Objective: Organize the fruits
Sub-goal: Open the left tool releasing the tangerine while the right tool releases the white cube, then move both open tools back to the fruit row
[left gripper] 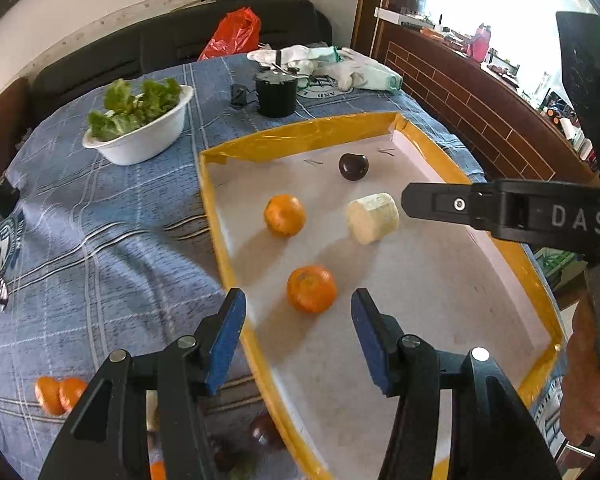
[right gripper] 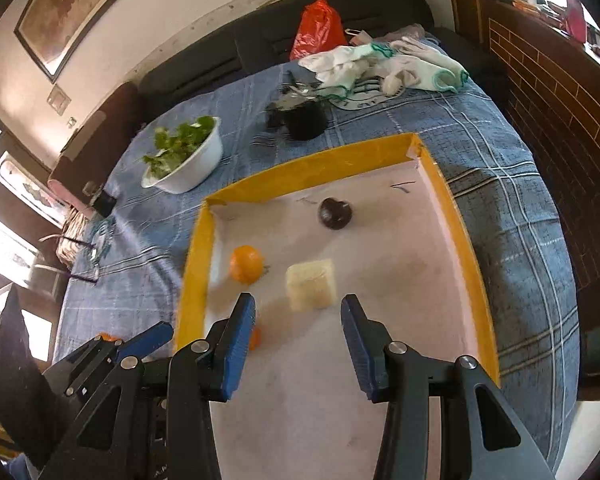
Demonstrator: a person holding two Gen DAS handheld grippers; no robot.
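A tray with a yellow rim holds a near orange, a farther orange, a pale cream fruit chunk and a dark round fruit. My left gripper hangs open just short of the near orange, and its blue pads do not touch it. One finger of my right gripper reaches in beside the cream chunk. In the right wrist view my right gripper is open above the tray, with the cream chunk just ahead of its gap. An orange lies to the left, the dark fruit farther back.
Two orange pieces and a dark fruit lie on the blue checked cloth left of the tray. Behind stand a white bowl of greens, a black pot and gloves. A brick-faced counter runs along the right.
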